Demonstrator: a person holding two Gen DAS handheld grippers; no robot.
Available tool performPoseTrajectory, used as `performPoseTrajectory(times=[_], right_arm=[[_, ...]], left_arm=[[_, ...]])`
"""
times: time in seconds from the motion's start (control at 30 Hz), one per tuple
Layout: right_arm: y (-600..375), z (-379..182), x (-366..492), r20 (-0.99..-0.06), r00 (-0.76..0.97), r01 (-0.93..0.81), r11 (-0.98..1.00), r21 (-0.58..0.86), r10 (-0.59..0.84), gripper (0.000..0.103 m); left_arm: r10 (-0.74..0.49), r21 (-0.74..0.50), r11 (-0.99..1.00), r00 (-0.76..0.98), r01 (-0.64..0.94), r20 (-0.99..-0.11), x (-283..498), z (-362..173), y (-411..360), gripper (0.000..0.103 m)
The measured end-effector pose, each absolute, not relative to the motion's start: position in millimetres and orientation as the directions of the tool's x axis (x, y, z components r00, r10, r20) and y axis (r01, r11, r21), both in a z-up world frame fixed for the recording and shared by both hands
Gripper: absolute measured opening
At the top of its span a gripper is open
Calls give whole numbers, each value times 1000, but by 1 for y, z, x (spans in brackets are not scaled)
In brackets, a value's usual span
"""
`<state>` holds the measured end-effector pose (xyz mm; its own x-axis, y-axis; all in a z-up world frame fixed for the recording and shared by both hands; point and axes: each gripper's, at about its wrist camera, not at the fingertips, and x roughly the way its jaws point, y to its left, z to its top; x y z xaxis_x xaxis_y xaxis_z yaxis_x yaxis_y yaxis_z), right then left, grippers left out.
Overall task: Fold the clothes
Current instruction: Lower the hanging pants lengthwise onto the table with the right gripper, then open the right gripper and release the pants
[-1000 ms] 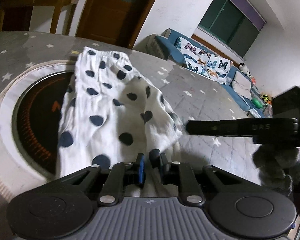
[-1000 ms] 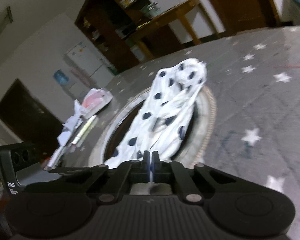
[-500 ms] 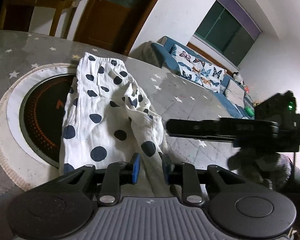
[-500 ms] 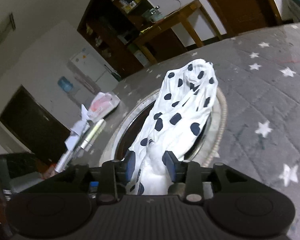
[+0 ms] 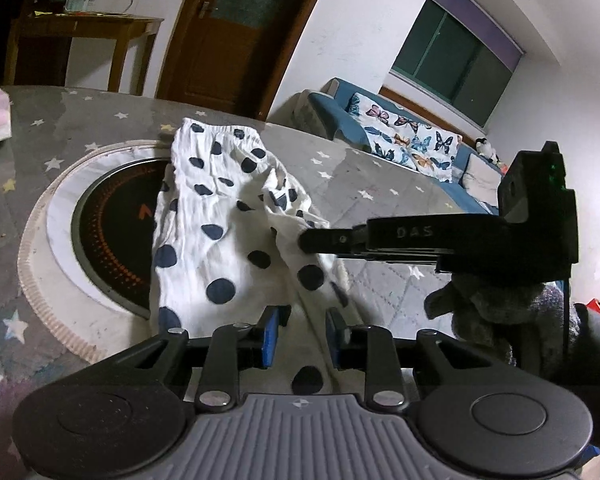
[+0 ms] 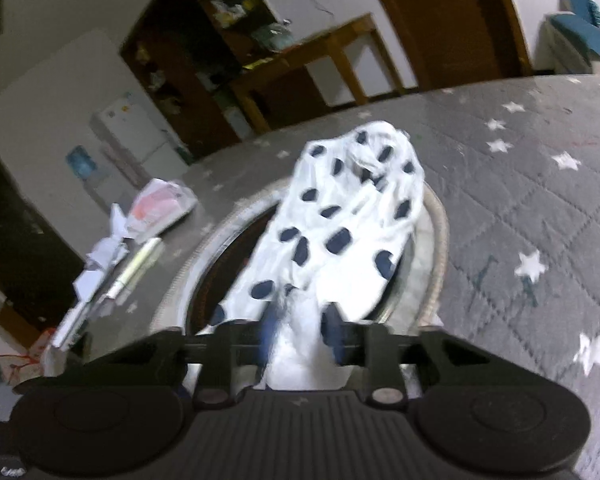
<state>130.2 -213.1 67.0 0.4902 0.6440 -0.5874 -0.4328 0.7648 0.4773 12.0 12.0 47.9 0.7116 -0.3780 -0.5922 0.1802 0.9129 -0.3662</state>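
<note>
A white garment with dark blue polka dots (image 5: 220,216) lies on the grey star-patterned table, partly over a round black hotplate. My left gripper (image 5: 302,336) is open, its blue-padded fingers either side of the garment's near end. The right gripper shows from the side in the left wrist view (image 5: 420,240), its tip against a fold of the cloth. In the right wrist view the garment (image 6: 352,216) stretches away and my right gripper (image 6: 300,332) is open with white cloth between the fingers.
The round hotplate (image 5: 112,232) has a pale ring inset in the table (image 5: 380,208). Crumpled paper and a tube (image 6: 140,240) lie at the table's left. A blue sofa (image 5: 420,148), a wooden side table (image 5: 80,40) and a door stand beyond.
Both grippers have opened: the left was nearly shut on the cloth, the right fully shut. The garment has dropped flatter onto the table, and the right gripper now touches its fold.
</note>
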Motion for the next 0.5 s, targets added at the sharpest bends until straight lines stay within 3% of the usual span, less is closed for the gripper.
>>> performPoseTrajectory(times=[0.17, 0.33, 0.5], right_arm=[[-247, 74, 115, -574, 574, -339, 808, 483, 584, 6], [-270, 55, 112, -645, 565, -251, 852, 459, 514, 6], [-272, 70, 104, -638, 627, -268, 892, 363, 448, 13]], left_arm=[[-346, -353, 925, 701, 142, -623, 5, 40, 25, 26], [-352, -358, 923, 691, 143, -632, -1, 31, 37, 24], [-349, -353, 924, 701, 146, -622, -4, 38, 43, 26]])
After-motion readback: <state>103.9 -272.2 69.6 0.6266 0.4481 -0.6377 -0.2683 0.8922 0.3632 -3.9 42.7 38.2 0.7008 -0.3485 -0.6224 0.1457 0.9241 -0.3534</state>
